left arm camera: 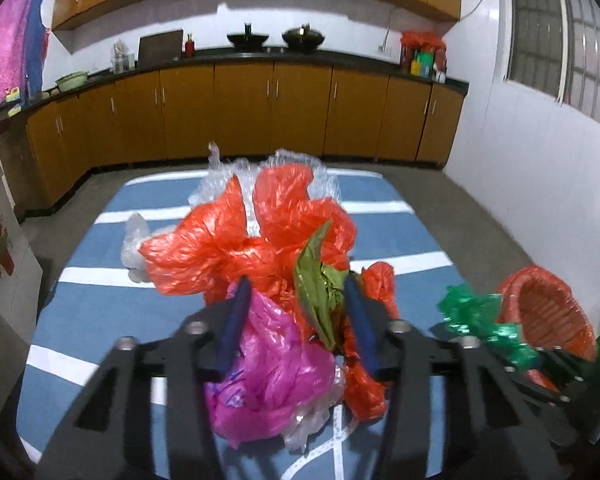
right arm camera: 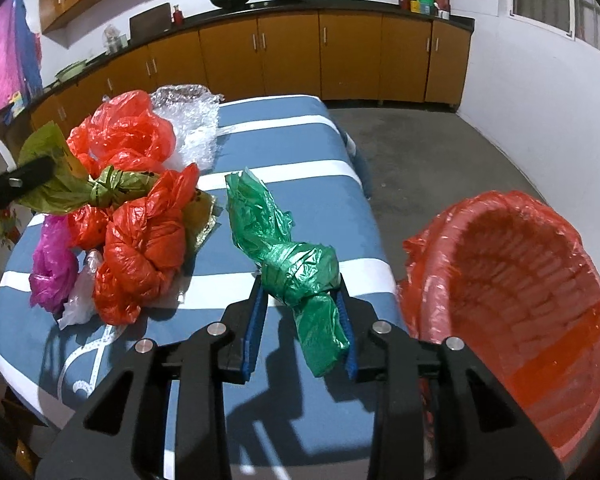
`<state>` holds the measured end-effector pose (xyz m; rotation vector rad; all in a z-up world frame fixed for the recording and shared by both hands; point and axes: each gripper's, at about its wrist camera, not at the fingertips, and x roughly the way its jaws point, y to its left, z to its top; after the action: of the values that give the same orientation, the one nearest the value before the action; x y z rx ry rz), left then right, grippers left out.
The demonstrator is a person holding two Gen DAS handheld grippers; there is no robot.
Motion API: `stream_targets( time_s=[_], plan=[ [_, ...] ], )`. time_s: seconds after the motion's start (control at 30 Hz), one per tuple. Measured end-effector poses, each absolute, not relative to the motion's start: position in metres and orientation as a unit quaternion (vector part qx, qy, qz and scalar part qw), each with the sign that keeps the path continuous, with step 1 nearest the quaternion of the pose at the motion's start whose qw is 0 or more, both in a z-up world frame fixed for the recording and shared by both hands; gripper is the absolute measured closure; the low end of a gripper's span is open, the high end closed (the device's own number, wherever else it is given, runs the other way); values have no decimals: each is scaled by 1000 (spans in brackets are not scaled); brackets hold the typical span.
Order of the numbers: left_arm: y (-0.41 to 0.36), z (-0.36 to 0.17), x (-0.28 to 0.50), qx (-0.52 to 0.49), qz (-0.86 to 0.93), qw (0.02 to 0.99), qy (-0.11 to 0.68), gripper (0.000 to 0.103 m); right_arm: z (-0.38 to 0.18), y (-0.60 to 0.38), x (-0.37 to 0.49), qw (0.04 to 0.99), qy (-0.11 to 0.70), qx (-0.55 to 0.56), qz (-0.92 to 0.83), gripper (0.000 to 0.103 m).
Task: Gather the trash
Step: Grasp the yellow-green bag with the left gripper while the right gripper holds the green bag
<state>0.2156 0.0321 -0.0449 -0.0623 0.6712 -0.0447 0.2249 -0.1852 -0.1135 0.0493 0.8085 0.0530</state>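
Note:
A heap of crumpled plastic bags lies on a blue-and-white striped table [left arm camera: 100, 308]: red bags [left arm camera: 236, 240], a pink bag [left arm camera: 276, 368], an olive-green bag [left arm camera: 316, 280] and bubble wrap [left arm camera: 220, 180]. My left gripper [left arm camera: 298, 292] is open, its fingers either side of the pink and olive bags. My right gripper [right arm camera: 300, 280] is shut on a green bag [right arm camera: 296, 264] just above the table, left of the red-lined bin [right arm camera: 520, 300]. The green bag [left arm camera: 480, 320] and bin [left arm camera: 548, 312] also show at right in the left wrist view.
Brown kitchen cabinets [left arm camera: 260, 112] with a dark counter carrying woks and bottles line the far wall. Grey floor [right arm camera: 420, 152] lies between table and cabinets. A white wall with a window [left arm camera: 560, 40] is at right. The heap [right arm camera: 140, 220] shows left of my right gripper.

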Motion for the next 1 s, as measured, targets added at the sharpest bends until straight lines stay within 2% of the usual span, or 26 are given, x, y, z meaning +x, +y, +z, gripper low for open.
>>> stream_targets(
  time_s=[0.03,0.1,0.13,0.73,1.0],
  plan=[
    [34,-49,220,-35,-25,940,337,87,-113,-186,224,919,392,24,26,70],
    [39,-51,224,-57,-35,935,347,96,-110,-187,222,921,388,26,27,70],
    [41,-51,223,-63,-38,936,345,97,-109,-188,220,922,386,27,28,70],
    [63,11,198,-89,-8,964,250,99,-93,-191,208,928,369,45,30,70],
    [44,38,180,-88,-40,970,225,99,-74,-205,195,936,349,50,16,70]
  ],
)
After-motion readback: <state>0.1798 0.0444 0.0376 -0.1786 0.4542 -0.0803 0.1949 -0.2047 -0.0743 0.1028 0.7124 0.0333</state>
